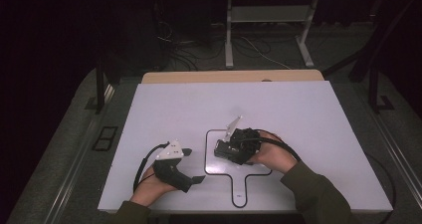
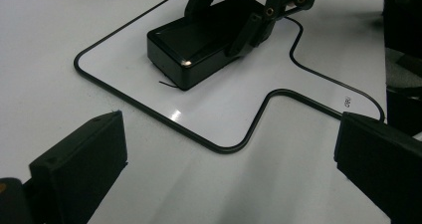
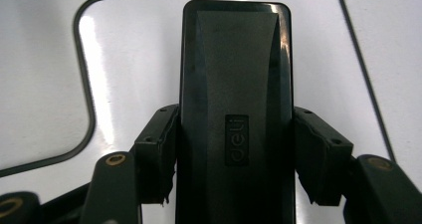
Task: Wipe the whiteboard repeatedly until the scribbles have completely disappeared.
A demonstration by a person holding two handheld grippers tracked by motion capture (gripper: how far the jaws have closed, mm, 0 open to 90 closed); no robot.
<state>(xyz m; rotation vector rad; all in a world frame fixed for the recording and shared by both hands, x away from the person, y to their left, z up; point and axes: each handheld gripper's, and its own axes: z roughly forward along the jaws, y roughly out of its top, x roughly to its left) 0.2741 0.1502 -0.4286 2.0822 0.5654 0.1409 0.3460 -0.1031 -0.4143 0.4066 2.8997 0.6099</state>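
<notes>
So, right gripper (image 1: pixel 222 149) was clamped on the black box (image 3: pixel 235 94), pads on both long sides, box sitting inside the black outline (image 2: pixel 149 112) on the white table (image 1: pixel 164 109); left gripper (image 1: pixel 195 165) jaws wide, nothing btwn them, just beside the outline

Box (image 1: pixel 226 150) inside outline (image 1: pixel 206 154) on table (image 1: pixel 298 114), left gripper (image 1: pixel 195 166) just left of outline
</notes>
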